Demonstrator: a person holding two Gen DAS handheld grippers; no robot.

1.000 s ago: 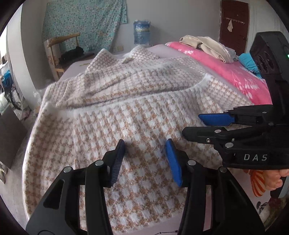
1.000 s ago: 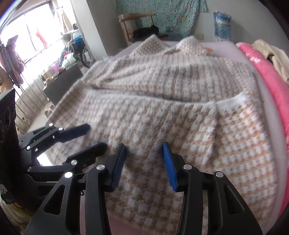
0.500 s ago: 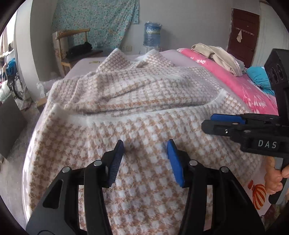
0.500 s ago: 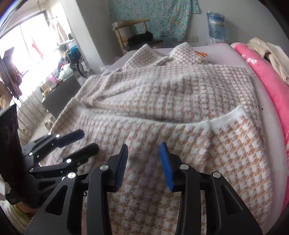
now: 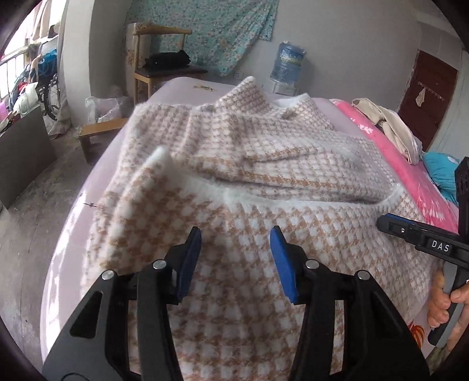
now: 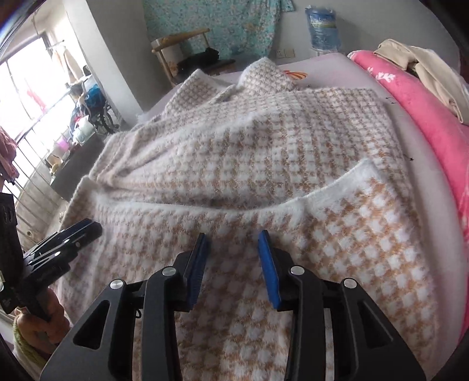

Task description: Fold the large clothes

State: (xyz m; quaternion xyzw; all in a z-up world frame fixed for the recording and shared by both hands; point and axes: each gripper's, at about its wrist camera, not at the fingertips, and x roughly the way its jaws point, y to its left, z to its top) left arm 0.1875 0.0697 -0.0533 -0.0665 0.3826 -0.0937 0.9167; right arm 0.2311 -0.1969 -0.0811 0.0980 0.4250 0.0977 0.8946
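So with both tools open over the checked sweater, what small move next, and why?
Probably lower both tools onto the folded-over hem's white edge and pinch it: the left tool and right tool hang open, holding nothing, while the houndstooth sweater lies only partly folded on the bed.

wooden chair (image 5: 159, 63) by the wall, water jug (image 5: 286, 65), pink quilt (image 6: 436, 117), floral cloth (image 5: 211, 26) hanging behind

A: How many garments lie on the bed (image 5: 73, 234)?
B: One checked sweater (image 5: 263, 211), plus one beige heap (image 6: 425, 67) along the far right edge.
A: And grippers?
B: Two: left gripper (image 5: 236, 258), right gripper (image 6: 233, 263).
A: Water jugs?
B: One water jug (image 5: 286, 66).
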